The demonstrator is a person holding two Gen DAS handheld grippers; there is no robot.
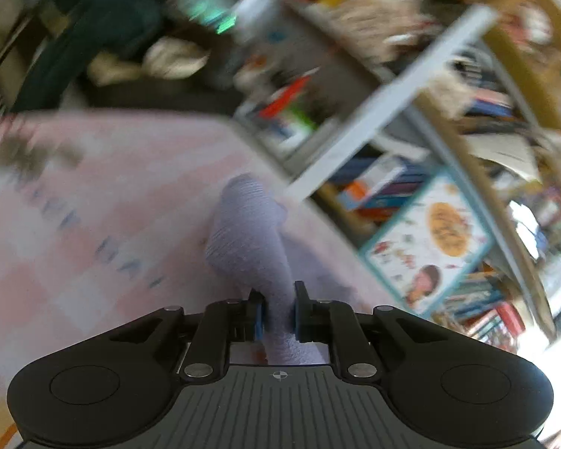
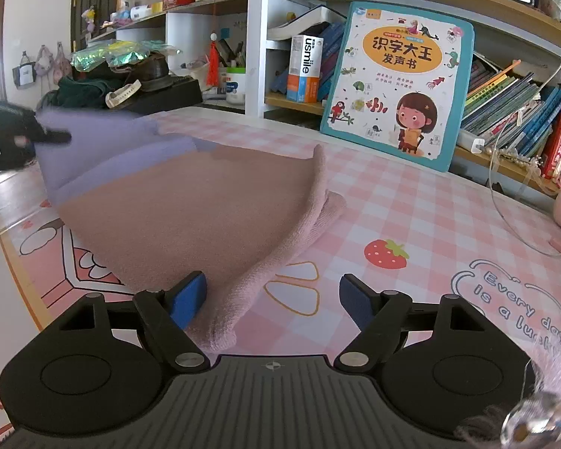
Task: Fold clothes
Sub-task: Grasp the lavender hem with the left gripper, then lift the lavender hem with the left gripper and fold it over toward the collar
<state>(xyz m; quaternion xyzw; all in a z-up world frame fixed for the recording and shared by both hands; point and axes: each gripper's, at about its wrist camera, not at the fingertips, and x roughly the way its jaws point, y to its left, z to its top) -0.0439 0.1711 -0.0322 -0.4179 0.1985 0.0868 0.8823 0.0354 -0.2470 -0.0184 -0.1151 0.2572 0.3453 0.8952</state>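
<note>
A knitted cloth, pink (image 2: pixel 190 217) with a lilac end (image 2: pixel 104 149), lies partly lifted on the pink checked table mat (image 2: pixel 411 217). My left gripper (image 1: pixel 278 310) is shut on the lilac end (image 1: pixel 250 232) and holds it up; the left wrist view is blurred. It shows in the right wrist view at the far left (image 2: pixel 52 136), pinching the lilac corner. My right gripper (image 2: pixel 273 299) is open, low over the mat, with the cloth's folded pink edge (image 2: pixel 243 292) between its fingers.
Shelves behind the table hold a children's book (image 2: pixel 400 86) standing on the mat's far edge, rows of books (image 2: pixel 512 101), a white box (image 2: pixel 304 69) and clutter on a dark case (image 2: pixel 161 89). A clear cable (image 2: pixel 497 172) loops at the right.
</note>
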